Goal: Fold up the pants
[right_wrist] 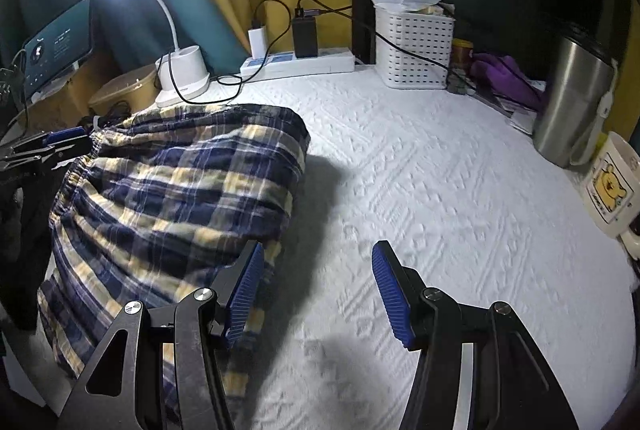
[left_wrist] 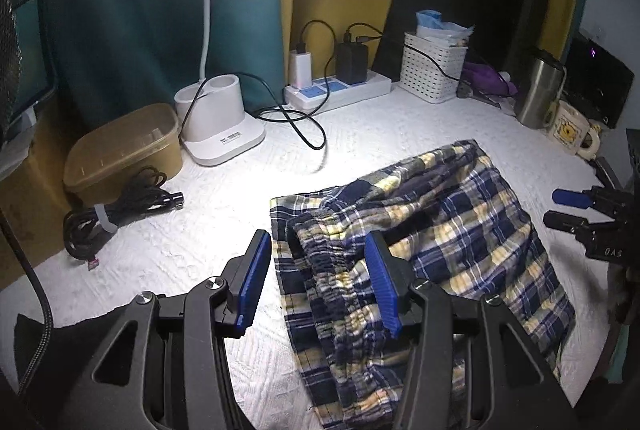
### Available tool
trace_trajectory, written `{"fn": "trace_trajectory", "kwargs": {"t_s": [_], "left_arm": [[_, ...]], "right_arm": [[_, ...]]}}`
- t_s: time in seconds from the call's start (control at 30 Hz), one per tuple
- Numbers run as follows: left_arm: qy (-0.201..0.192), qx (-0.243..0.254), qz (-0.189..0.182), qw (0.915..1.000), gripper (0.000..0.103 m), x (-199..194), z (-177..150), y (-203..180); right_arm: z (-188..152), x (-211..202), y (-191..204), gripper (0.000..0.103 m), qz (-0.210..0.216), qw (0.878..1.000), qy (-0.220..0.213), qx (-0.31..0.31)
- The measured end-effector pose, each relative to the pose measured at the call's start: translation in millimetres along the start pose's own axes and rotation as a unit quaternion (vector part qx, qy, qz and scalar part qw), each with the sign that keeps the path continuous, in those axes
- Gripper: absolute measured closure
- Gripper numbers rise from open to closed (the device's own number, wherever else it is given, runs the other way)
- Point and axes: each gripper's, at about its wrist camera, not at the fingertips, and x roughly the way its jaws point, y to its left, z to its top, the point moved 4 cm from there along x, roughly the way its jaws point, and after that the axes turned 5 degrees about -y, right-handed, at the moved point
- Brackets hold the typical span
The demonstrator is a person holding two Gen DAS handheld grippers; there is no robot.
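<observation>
Left wrist view — white quilted cloth (left_wrist: 208, 230) under a lit desk lamp (left_wrist: 218, 134).

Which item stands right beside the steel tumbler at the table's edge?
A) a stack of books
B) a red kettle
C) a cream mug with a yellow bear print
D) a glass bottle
C: the cream mug with the yellow bear print stands next to the steel tumbler at the table's edge; the left wrist view shows the same pair.
</observation>
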Motion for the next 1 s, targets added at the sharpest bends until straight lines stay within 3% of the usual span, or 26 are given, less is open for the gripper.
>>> {"fn": "trace_trajectory", "kwargs": {"t_s": [0.33, 0.6, 0.63, 0.67, 0.77, 1.0], "left_arm": [[0.009, 0.027, -0.013, 0.9995, 0.055, 17.1, 1.1, -10.0], [0.01, 0.038, -0.018, 0.9991, 0.055, 29.2, -1.9, -8.6], [0.01, 0.041, -0.021, 0.9989, 0.056, 30.3, -1.8, -8.5], [0.009, 0.045, -0.024, 0.9987, 0.062, 31.7, -1.9, -8.6], [0.016, 0.045, -0.025, 0.9986, 0.072, 38.5, -1.6, -7.0], [0.012, 0.043, -0.012, 0.9989, 0.076, 40.4, 8.0, -4.8]], "right_arm": [[27.4, 31.2, 2.5, 0.044, 0.025, 1.0, -0.006, 0.003], [48.4, 57.2, 10.3, 0.045, 0.088, 0.996, -0.013, 0.003], [50.1, 60.7, 12.2, 0.051, 0.101, 0.995, -0.014, 0.003], [51.2, 65.1, 13.2, 0.069, 0.111, 0.994, -0.01, 0.003], [55.2, 82.0, 18.2, 0.089, 0.135, 0.991, 0.008, -0.002], [72.0, 96.7, 24.0, 0.092, 0.144, 0.989, 0.017, -0.018]]}}
